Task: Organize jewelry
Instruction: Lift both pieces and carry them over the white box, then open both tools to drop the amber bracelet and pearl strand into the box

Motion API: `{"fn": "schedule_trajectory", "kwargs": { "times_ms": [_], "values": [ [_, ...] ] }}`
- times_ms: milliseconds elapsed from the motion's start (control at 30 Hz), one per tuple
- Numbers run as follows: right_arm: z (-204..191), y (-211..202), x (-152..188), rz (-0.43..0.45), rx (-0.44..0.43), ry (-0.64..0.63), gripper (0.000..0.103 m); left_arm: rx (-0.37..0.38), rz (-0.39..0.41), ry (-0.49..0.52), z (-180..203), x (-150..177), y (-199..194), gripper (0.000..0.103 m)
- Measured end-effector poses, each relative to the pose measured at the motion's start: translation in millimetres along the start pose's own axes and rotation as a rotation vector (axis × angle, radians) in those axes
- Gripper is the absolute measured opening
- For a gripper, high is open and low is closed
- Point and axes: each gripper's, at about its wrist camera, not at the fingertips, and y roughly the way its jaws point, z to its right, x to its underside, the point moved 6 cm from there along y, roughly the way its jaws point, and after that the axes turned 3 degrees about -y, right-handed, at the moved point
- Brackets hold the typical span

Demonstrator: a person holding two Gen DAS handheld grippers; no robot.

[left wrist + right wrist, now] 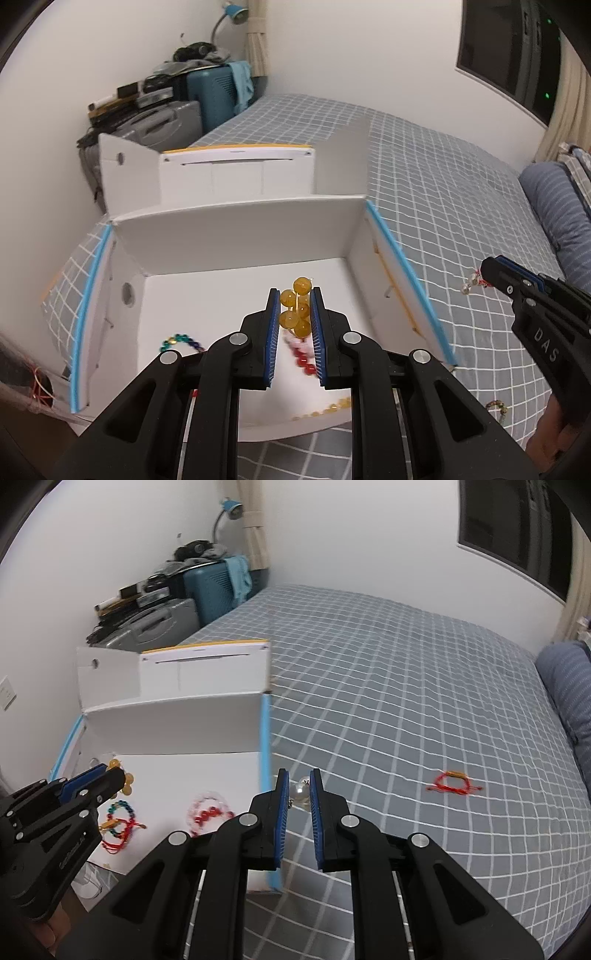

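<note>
Left hand-held gripper (294,308): clamped on an amber bead bracelet (295,308), held above the white box (240,236); let go only once low over the box floor. Right hand-held gripper (298,788): clamped on a clear bead charm (301,793) just outside the box's blue-edged wall; carry it over that edge first.

right gripper (298,789) clamping clear bead (300,794) over checked bedsheet (406,716), white box (207,771) left, red bracelet (452,783) right
</note>
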Motion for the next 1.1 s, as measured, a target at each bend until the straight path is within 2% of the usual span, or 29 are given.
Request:
{"fn": "schedule_trajectory", "kwargs": {
  "times_ms": [267,500,800,1100],
  "values": [
    [-46,8,-6,0.007,-0.041,-0.057,0.011,-0.049,-0.003,-0.036,-41,1,5,0.016],
    [-76,33,-1,-0.031,-0.077,-0.081,0.011,-0.104,-0.049,-0.059,-76,10,25,0.016],
    [-91,78,18,-0.132,-0.073,-0.087,0.011,-0.126,-0.130,-0.064,-94,30,56,0.016],
    [-91,95,29,-0.202,-0.052,-0.074,0.011,-0.134,-0.173,-0.076,-104,36,70,0.016]
  ]
}}
